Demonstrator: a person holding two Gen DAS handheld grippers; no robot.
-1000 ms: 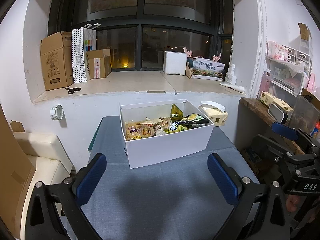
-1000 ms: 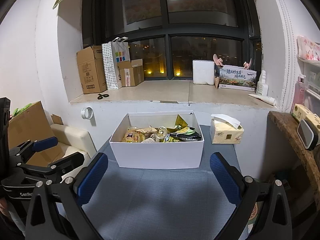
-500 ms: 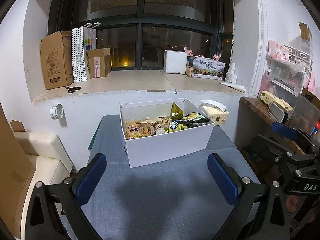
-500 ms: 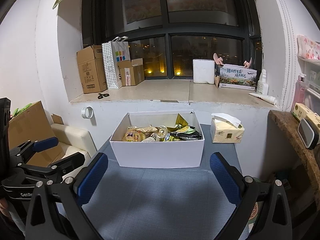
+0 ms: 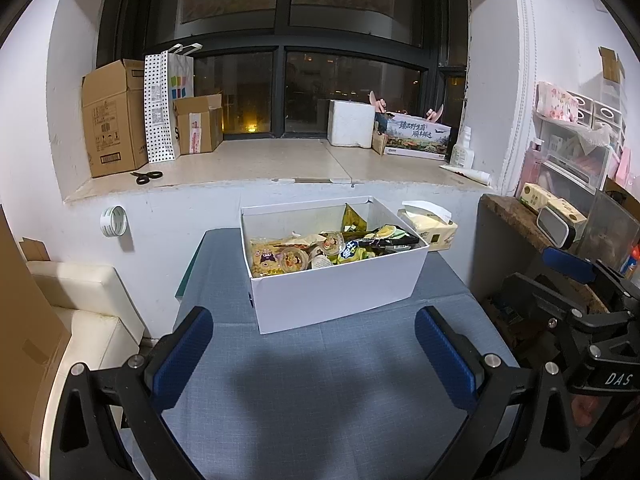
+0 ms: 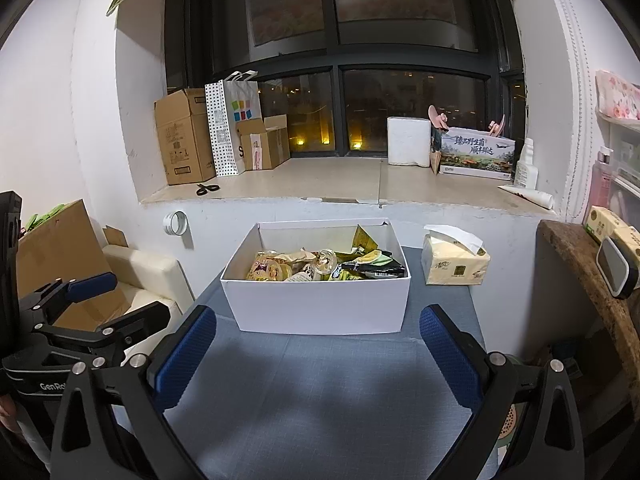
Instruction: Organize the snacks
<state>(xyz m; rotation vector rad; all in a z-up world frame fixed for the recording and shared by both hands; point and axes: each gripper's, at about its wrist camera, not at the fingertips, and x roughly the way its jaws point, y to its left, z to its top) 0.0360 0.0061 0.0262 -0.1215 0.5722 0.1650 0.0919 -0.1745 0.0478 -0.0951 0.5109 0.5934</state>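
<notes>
Both grippers, left (image 5: 314,354) and right (image 6: 318,354), hold their jaws wide apart and empty, short of the box (image 6: 320,304). Snacks (image 6: 320,266) lie piled inside it. Risk: a crowded pile may yield two packets per pinch, or crush one.

Both grippers are black angular frames with silver screw heads and blue textured pads on the jaws. The left gripper (image 5: 312,354) carries white "GenRo" lettering at lower left; the right gripper (image 6: 318,354) reads "DAS".

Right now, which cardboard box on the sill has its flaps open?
The small cardboard box, right of the polka-dot bag, flaps up. The tall box left of the bag is shut.
</notes>
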